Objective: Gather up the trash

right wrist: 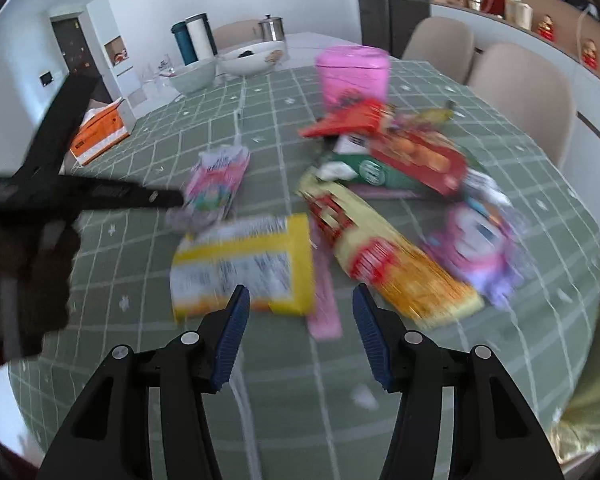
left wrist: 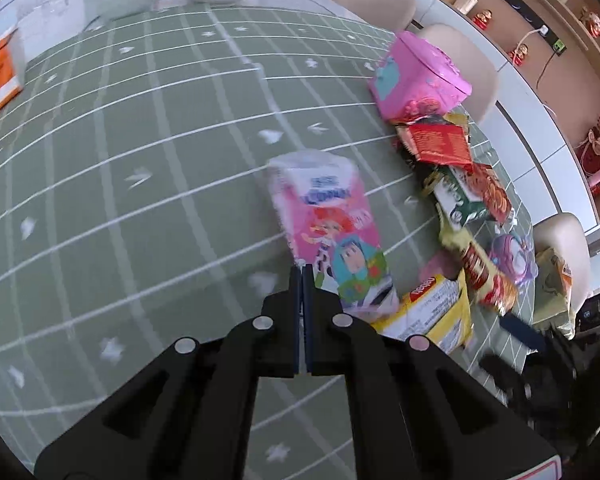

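Note:
My left gripper (left wrist: 302, 270) is shut on the corner of a pink cartoon snack wrapper (left wrist: 328, 228), which also shows in the right wrist view (right wrist: 216, 184) with the left gripper (right wrist: 176, 199) at its edge. A pile of wrappers lies to its right: a yellow packet (right wrist: 244, 264), a red-and-yellow bag (right wrist: 384, 256), a green and red box (right wrist: 400, 164), a purple packet (right wrist: 476, 248). A pink bin (right wrist: 354, 72) stands behind the pile. My right gripper (right wrist: 300, 300) is open and empty, just above the yellow packet's near edge.
A green checked cloth covers the table (left wrist: 120, 160). White bowls (right wrist: 252, 58) and an orange box (right wrist: 100, 132) stand at the far side. Beige chairs (right wrist: 524, 92) line the right edge. A shelf with jars runs along the wall.

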Available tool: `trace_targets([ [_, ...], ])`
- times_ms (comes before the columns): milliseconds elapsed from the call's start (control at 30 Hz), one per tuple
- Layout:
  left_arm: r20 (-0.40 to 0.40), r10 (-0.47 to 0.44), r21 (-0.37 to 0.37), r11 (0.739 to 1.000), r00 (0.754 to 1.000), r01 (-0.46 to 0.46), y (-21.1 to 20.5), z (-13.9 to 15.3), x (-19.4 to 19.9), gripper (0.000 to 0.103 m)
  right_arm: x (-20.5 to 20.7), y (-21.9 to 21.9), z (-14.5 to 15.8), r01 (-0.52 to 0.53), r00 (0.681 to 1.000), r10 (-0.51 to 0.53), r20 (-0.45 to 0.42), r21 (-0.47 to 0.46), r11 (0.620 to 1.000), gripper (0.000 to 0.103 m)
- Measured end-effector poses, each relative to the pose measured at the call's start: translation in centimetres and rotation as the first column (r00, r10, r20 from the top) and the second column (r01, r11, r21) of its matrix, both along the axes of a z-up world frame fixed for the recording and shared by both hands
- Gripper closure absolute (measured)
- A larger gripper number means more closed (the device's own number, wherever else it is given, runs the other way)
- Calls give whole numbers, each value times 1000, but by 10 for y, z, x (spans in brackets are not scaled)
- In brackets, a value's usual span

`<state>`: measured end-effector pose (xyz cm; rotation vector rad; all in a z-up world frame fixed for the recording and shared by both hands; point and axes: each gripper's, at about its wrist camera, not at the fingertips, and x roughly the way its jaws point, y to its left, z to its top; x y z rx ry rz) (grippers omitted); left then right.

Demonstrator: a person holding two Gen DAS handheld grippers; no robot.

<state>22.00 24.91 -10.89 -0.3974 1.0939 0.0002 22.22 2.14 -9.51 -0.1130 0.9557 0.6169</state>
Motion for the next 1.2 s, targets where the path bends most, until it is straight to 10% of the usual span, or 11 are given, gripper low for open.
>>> trace_targets([
  [233, 14, 50, -10, 999, 999, -50, 26, 5, -27, 95, 6, 48, -13, -75, 996, 80, 36, -122, 990, 52],
  [467, 44, 24, -44, 999, 999, -22, 20, 8, -42, 90, -4, 8, -28, -66, 990, 99, 98, -298, 952, 52],
  [767, 77, 94, -31, 995, 993, -92, 32, 12, -56, 86, 3, -12, -2, 112, 981, -92, -173, 109, 988, 52],
  [900, 78, 121, -17, 993, 990, -120, 46, 15, -59, 85, 11, 23, -16, 183, 958, -144, -248, 140, 973, 52],
  [1200, 103, 124, -34, 992, 987, -121, 61, 14, -67, 78, 20, 92, -28, 188, 982, -189, 2, -117, 975, 46],
])
